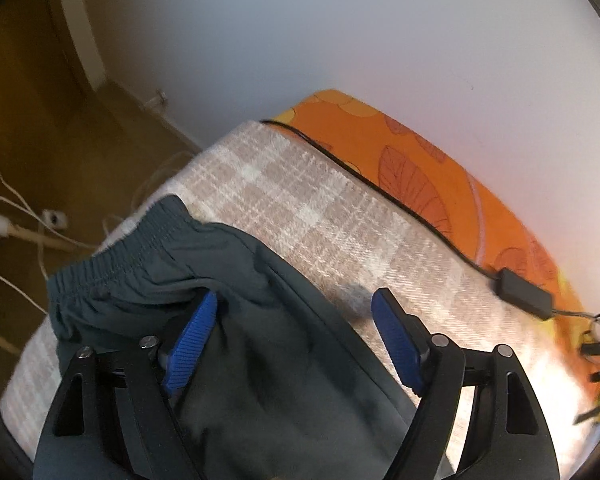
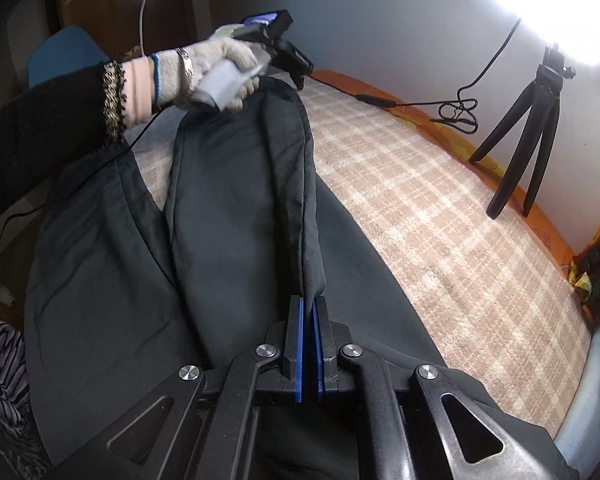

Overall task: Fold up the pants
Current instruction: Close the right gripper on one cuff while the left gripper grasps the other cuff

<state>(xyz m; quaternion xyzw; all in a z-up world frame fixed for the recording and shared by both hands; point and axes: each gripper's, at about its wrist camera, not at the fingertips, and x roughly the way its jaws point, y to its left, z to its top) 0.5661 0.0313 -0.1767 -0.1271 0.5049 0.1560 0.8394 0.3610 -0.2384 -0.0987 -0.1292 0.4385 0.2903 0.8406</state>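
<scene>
The right gripper [image 2: 309,308] pinches a hemmed fold of the smooth dark pants [image 2: 236,200], jaws nearly closed. The left gripper [image 1: 292,312] gapes wide, gripping nothing, over the gathered elastic waistband [image 1: 112,268] on the plaid woven blanket [image 1: 300,200].

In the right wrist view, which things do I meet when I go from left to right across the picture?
Gloved hand holding the left gripper → dark pants pinched in the right gripper → plaid blanket → black tripod.

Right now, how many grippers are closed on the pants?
1. The right gripper is shut on a fold of the dark pants. The left gripper is open above the waistband end, gripping nothing.
</scene>
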